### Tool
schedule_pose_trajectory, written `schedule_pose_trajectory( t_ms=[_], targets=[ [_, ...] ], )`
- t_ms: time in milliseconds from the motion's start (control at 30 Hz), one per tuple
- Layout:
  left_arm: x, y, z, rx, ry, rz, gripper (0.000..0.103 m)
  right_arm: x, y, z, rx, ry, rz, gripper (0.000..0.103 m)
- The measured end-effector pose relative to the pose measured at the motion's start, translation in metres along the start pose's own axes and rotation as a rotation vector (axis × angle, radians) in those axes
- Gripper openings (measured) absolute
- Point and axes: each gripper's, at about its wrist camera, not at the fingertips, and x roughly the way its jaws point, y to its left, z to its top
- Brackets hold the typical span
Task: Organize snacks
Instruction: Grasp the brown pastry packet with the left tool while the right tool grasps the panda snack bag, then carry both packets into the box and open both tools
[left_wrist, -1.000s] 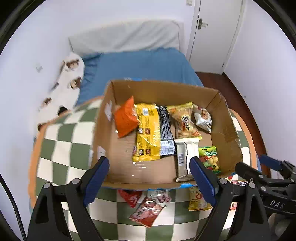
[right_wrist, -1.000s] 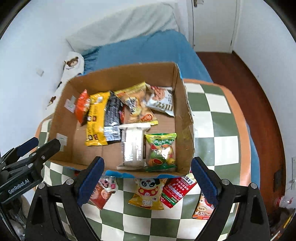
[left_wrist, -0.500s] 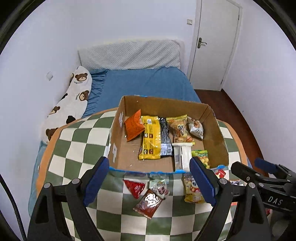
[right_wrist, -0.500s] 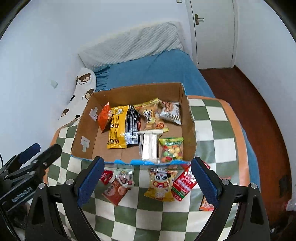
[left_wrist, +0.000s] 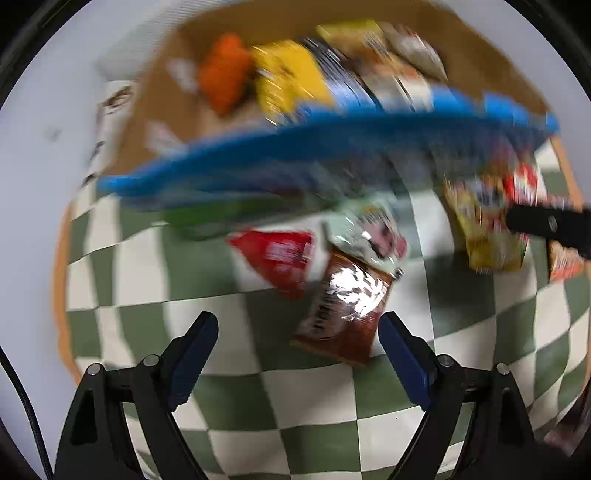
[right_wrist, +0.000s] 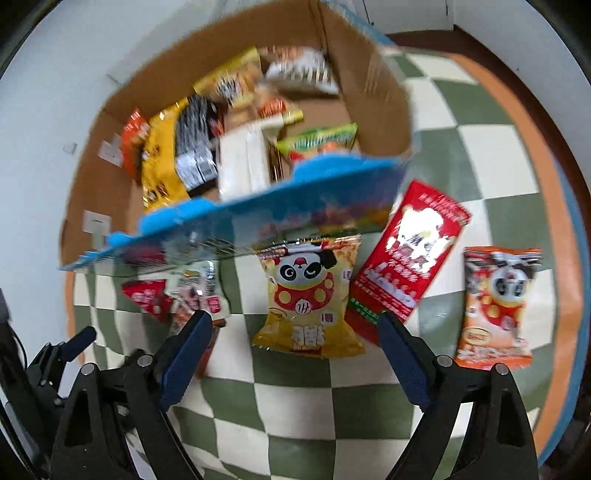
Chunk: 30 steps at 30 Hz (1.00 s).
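Loose snack packets – yellow panda bag (right_wrist: 308, 295), red pouch (right_wrist: 406, 258), brown packet (left_wrist: 345, 314) – on green-and-white checked cloth (right_wrist: 295, 398), just before blue-edged cardboard box (right_wrist: 258, 206). White wall (right_wrist: 40, 122) behind. Left gripper (left_wrist: 297, 354) spread, empty; right gripper (right_wrist: 295, 354) closing, gripping nothing.

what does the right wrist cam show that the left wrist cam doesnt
Only the right wrist view shows the green packet inside the cardboard box and the yellow panda packet whole, between the right gripper, whose empty jaws are closing.

Only the left wrist view shows the brown foil packet unobstructed, ahead of the open, empty left gripper.

Both show the box's blue front edge, the small red packet and the checkered cloth.
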Motion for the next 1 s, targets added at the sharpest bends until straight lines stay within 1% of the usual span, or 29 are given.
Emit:
schedule_pose_trajectory(
  t_ms=[33,100,133,167,200,233,300,333,367,400,467,500,600,700,767,800,833,867,1000],
  targets=[
    [0.010,-0.007,0.002,0.033,0.014,0.005,0.089,0.009,0.002,0.001,-0.010,0.010,-0.006,0.093],
    [0.026,-0.020,0.006,0.095,0.038,-0.029,0.087,0.024,0.004,0.004,-0.018,0.027,-0.030,0.093],
    [0.036,-0.025,0.009,0.111,0.055,-0.064,0.079,0.033,0.005,0.005,-0.024,0.038,-0.043,0.092],
    [0.044,-0.028,0.011,0.114,0.073,-0.078,0.074,0.040,0.006,0.008,-0.028,0.045,-0.046,0.086],
    [0.053,-0.029,0.013,0.107,0.087,-0.081,0.058,0.046,0.006,0.010,-0.030,0.053,-0.051,0.079],
    [0.054,-0.029,0.015,0.096,0.065,-0.076,0.055,0.053,0.005,0.011,-0.035,0.069,-0.070,0.063],
    [0.053,-0.029,0.015,0.071,0.067,-0.081,0.052,0.057,0.003,0.010,-0.042,0.070,-0.063,0.060],
    [0.052,-0.027,0.014,0.052,0.073,-0.089,0.052,0.055,0.003,0.008,-0.055,0.064,-0.065,0.057],
    [0.051,-0.025,0.011,0.017,0.091,-0.113,0.052,0.054,0.003,0.005,-0.068,0.068,-0.074,0.055],
    [0.051,-0.021,0.006,-0.027,0.110,-0.147,0.052,0.053,0.002,0.000,-0.074,0.076,-0.080,0.055],
    [0.051,-0.013,-0.009,-0.117,0.146,-0.178,0.052,0.051,-0.004,-0.013,-0.069,0.109,-0.068,0.055],
    [0.051,-0.010,-0.017,-0.159,0.165,-0.206,0.052,0.051,-0.006,-0.022,-0.072,0.128,-0.065,0.055],
    [0.056,0.001,-0.044,-0.314,0.249,-0.294,0.052,0.051,-0.015,-0.048,-0.082,0.174,-0.066,0.055],
    [0.060,0.006,-0.062,-0.404,0.291,-0.355,0.052,0.053,-0.025,-0.070,-0.073,0.214,-0.061,0.055],
    [0.068,0.003,-0.067,-0.396,0.322,-0.397,0.056,0.057,-0.031,-0.079,-0.052,0.245,-0.037,0.056],
    [0.073,-0.002,-0.068,-0.367,0.344,-0.408,0.060,0.059,-0.033,-0.082,-0.041,0.263,-0.024,0.058],
    [0.074,-0.006,-0.068,-0.337,0.346,-0.402,0.060,0.061,-0.035,-0.083,-0.032,0.281,-0.017,0.063],
    [0.075,-0.008,-0.068,-0.311,0.343,-0.391,0.060,0.062,-0.036,-0.084,-0.029,0.286,-0.015,0.066],
    [0.073,-0.019,-0.064,-0.265,0.328,-0.332,0.060,0.059,-0.035,-0.084,-0.046,0.257,-0.030,0.067]
  ],
)
